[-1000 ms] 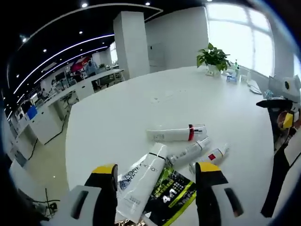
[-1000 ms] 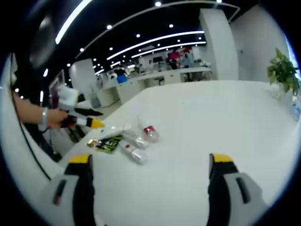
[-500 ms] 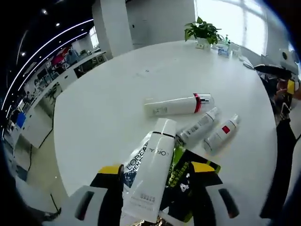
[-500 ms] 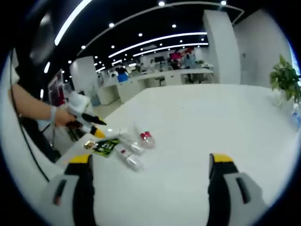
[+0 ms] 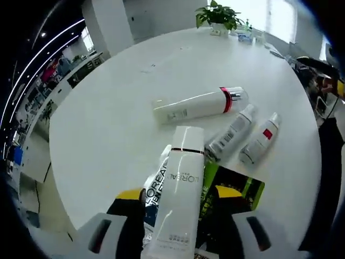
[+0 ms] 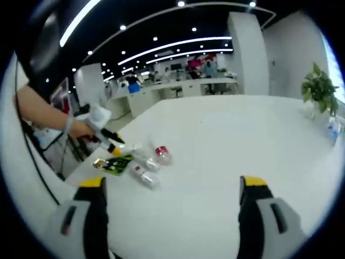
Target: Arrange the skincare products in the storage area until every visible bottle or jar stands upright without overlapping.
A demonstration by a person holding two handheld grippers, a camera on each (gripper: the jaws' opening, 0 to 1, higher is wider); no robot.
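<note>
In the left gripper view a white L'Oreal tube [image 5: 180,194] lies flat, pointing away from me, on a clear L'Oreal packet [image 5: 155,186] and a green-and-black sachet [image 5: 233,189]. My left gripper [image 5: 179,198] is open, one jaw on each side of the tube. Beyond the tube lie a white bottle with a red band [image 5: 199,105], a grey-white bottle [image 5: 232,134] and a small bottle with a red label [image 5: 260,144], all on their sides. My right gripper [image 6: 175,189] hangs open over bare table, far from the products [image 6: 145,164]. A hand holds the left gripper [image 6: 105,137] there.
The products lie near the edge of a large white round table [image 5: 108,118]. A potted plant [image 5: 218,13] and small items stand at the far side. Dark gear and a chair crowd the right edge. Office desks stretch behind.
My left gripper has come down and forward over the tube, which now lies between its jaws; the jaws stand slightly closer together. The right gripper has stayed open, its view drifting slightly.
</note>
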